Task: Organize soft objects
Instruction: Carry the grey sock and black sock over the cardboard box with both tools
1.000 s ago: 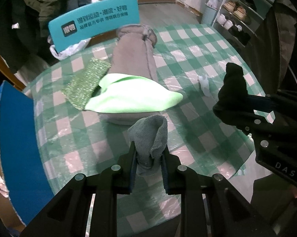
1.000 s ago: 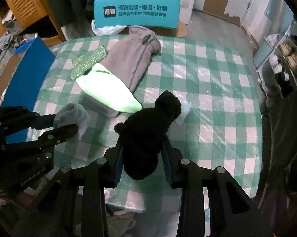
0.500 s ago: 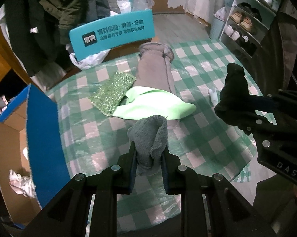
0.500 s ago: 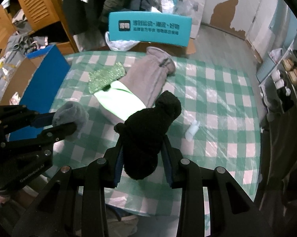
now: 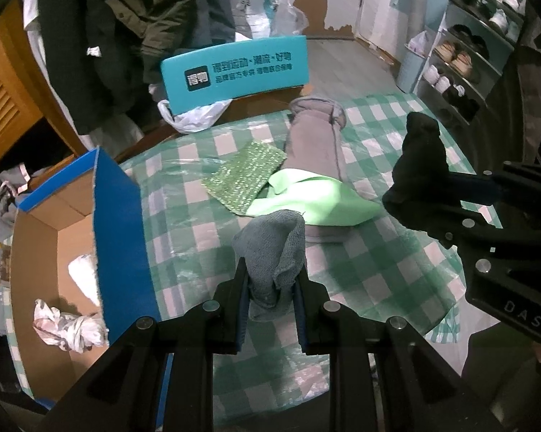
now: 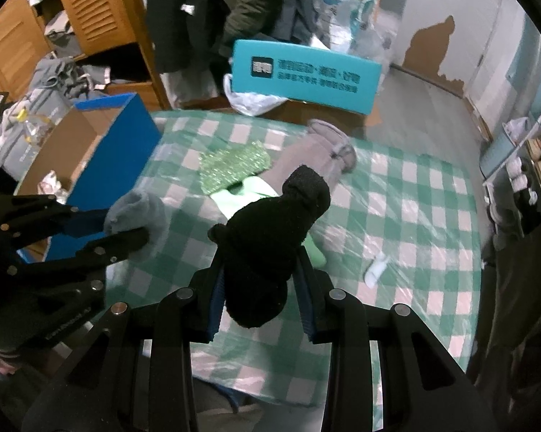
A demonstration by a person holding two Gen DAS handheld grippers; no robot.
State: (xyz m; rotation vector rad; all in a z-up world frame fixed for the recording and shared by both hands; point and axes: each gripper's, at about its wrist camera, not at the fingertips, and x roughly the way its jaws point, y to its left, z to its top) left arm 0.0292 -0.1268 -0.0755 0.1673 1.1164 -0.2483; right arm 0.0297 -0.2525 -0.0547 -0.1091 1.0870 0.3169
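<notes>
A bunched grey cloth (image 5: 272,252) is clamped between the jaws of the left gripper (image 5: 270,289), held up off the checked tablecloth (image 5: 371,280); a fuzzy black sock (image 6: 270,241) is pinched the same way in the right gripper (image 6: 259,302); a light green cloth (image 5: 317,201), a sparkly green scrubber pad (image 5: 243,180) and a long grey-brown garment (image 5: 315,140) are left lying together mid-table; a blue-sided cardboard box (image 5: 121,237) is seen at the table's left edge, with crumpled stuff inside.
</notes>
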